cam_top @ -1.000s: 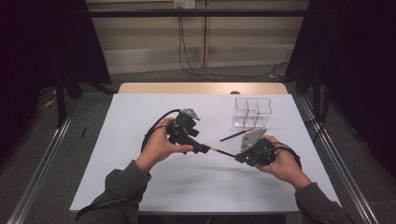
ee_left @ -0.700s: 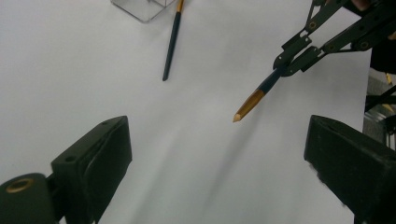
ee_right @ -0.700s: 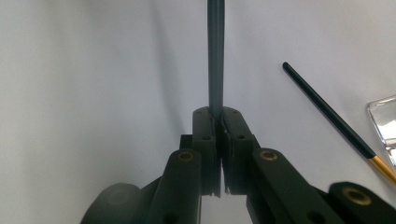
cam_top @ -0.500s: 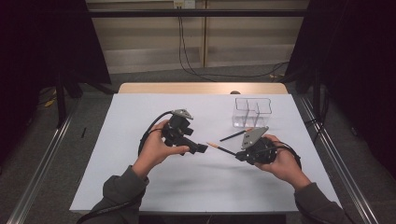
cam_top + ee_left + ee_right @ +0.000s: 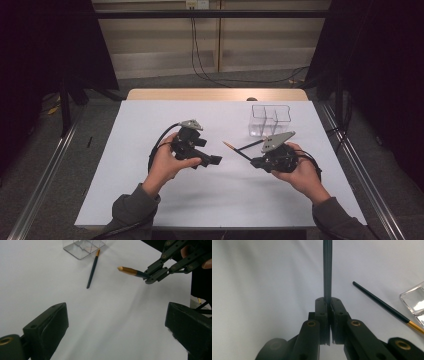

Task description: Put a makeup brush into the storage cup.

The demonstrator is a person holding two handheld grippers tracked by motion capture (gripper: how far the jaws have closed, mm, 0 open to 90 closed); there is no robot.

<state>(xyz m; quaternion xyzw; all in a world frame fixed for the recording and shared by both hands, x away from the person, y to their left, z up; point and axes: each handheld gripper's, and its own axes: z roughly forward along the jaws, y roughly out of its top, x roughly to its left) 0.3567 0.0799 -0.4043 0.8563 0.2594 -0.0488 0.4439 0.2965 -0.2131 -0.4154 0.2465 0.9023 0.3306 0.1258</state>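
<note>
My right gripper is shut on the dark handle of a thin brush, which hangs above the white table with its gold end pointing toward my left gripper. My left gripper stands open a short way left of that tip; its jaws have just been opening and nothing is between them. A second brush lies flat on the table beside a clear plastic organizer.
The white table top has a wooden strip along its far edge. Metal rails run down both sides of the table. Cables hang along the back wall.
My left gripper's jaws have widened and drawn back a little from the held brush's tip, leaving a gap. The right hand and its brush have stayed put.
</note>
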